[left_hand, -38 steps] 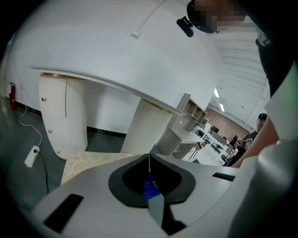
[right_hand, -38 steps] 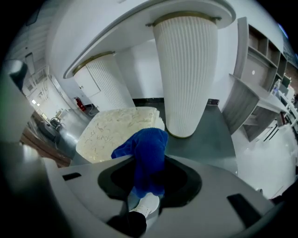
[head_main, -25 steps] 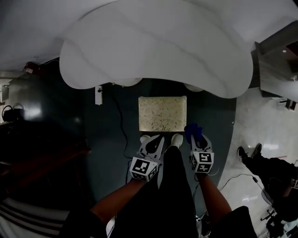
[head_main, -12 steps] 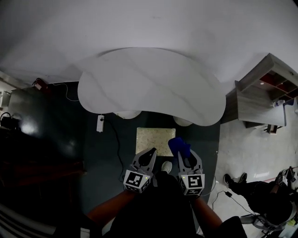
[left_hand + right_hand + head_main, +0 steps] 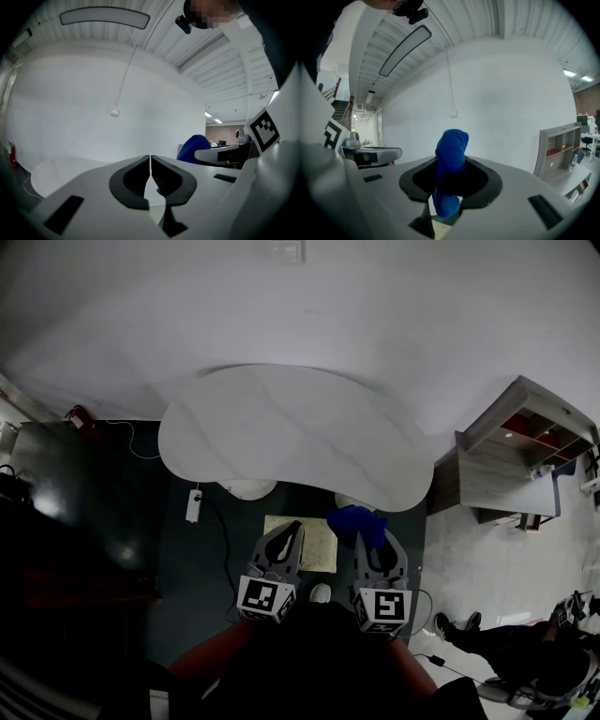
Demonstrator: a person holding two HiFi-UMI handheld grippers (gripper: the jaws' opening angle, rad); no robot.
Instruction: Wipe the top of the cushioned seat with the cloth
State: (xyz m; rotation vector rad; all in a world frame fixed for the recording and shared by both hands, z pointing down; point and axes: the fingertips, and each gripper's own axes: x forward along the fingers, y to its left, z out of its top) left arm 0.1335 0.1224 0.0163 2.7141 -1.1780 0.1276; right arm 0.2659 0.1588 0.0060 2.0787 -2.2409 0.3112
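Cloth (image 5: 359, 521): blue, bunched, gripped between the jaws of the right tongs (image 5: 377, 538) and sticking out past their tips; in the head view it sits over the seat's right edge.
Cushioned seat (image 5: 317, 542): pale, rectangular, on dark floor (image 5: 202, 559), just beside the white table's (image 5: 291, 437) near edge.
Markings: black-and-white square markers on each cube (image 5: 265, 596).
Room: floor left of the seat carries only a power strip (image 5: 194, 505).
Left tongs (image 5: 292, 529): jaws pressed together, nothing between.
Pose: both tongs side by side, pointing forward.
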